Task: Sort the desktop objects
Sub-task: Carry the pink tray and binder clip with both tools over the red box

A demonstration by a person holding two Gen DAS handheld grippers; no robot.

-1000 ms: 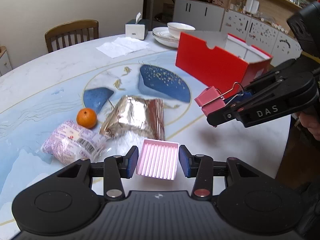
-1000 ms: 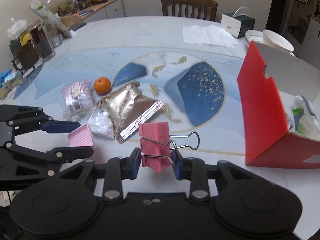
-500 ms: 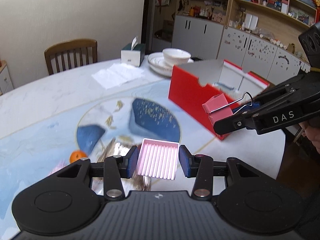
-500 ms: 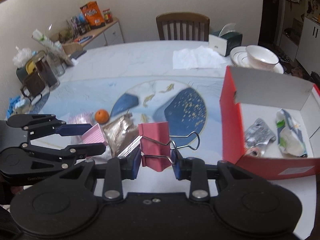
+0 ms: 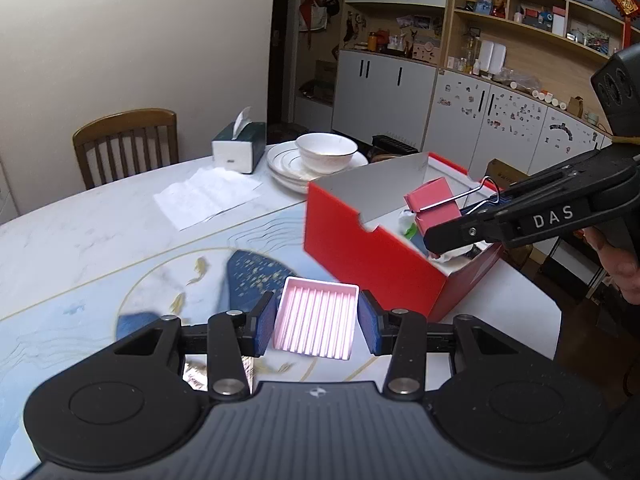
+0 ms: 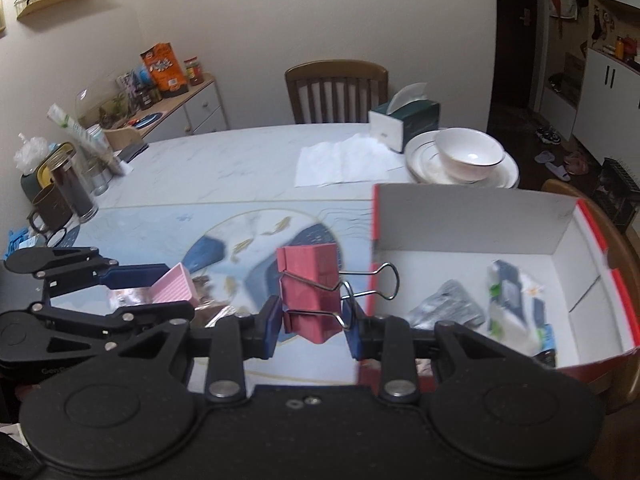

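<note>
Red box (image 5: pixel 372 256): open, white-lined, set on the marbled table (image 5: pixel 100 240); wrappers are seen inside.

Left gripper (image 5: pixel 316 322): clamped on a pink ribbed tray (image 5: pixel 316 320), held above the table just short of the box's near wall. A second ago it was carried low over the snack packets and orange, now out of sight.

Right gripper (image 6: pixel 312 324): closed on a pink binder clip (image 6: pixel 310 284), raised at the box's left edge; earlier it was held well short of the box.
</note>
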